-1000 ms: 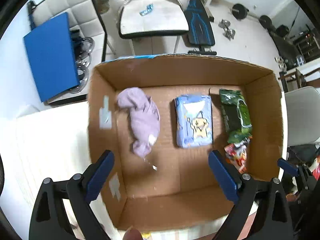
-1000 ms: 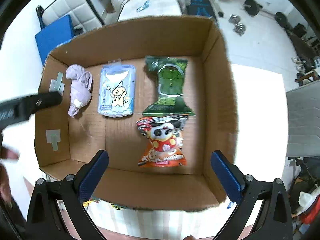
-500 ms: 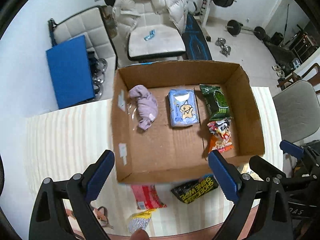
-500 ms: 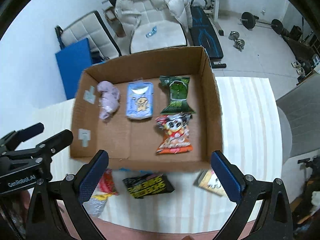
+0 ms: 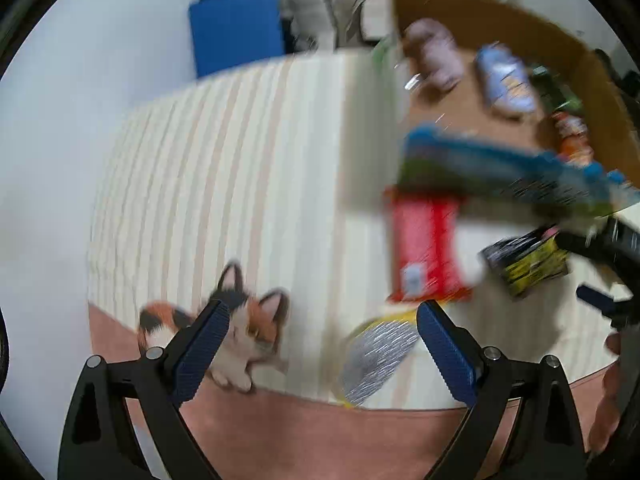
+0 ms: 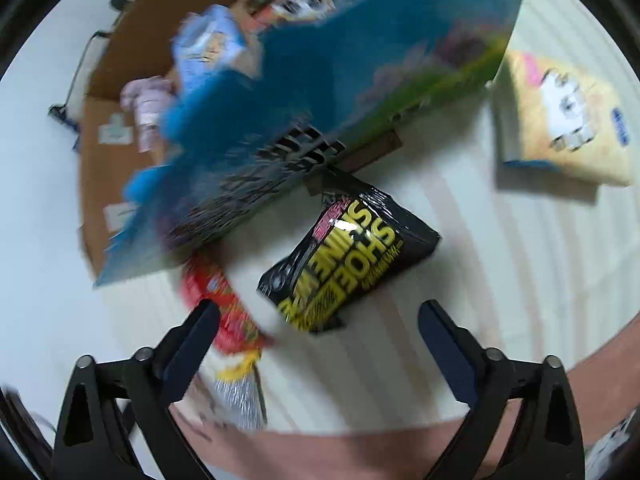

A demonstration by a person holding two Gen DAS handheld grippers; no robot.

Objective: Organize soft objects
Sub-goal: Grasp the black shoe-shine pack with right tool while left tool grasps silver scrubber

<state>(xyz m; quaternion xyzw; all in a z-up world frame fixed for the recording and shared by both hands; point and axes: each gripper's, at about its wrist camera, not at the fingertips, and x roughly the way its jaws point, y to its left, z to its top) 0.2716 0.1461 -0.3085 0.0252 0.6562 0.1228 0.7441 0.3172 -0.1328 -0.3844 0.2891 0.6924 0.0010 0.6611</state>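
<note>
Both views are motion-blurred. My left gripper [image 5: 322, 340] is open and empty, low over the striped cloth, between a calico cat toy [image 5: 244, 332] and a silver pouch [image 5: 378, 356]. A red packet [image 5: 428, 248] lies ahead of it. My right gripper [image 6: 320, 336] is open and empty above a black shoe-shine wipe pack [image 6: 348, 264], with the red packet [image 6: 224, 316] by its left finger. The cardboard box [image 6: 116, 168] holds a lilac cloth [image 6: 150, 100], a blue pack [image 6: 208, 48] and snack bags.
A yellow pack [image 6: 560, 116] lies on the cloth to the right of the box. The box's outer front face is printed blue and green [image 6: 340, 88]. A blue mat [image 5: 236, 28] stands behind the table. The table's front edge is close below both grippers.
Both grippers have pulled back out of the box and dropped low toward the packs on the cloth in front of it. Both stay open.
</note>
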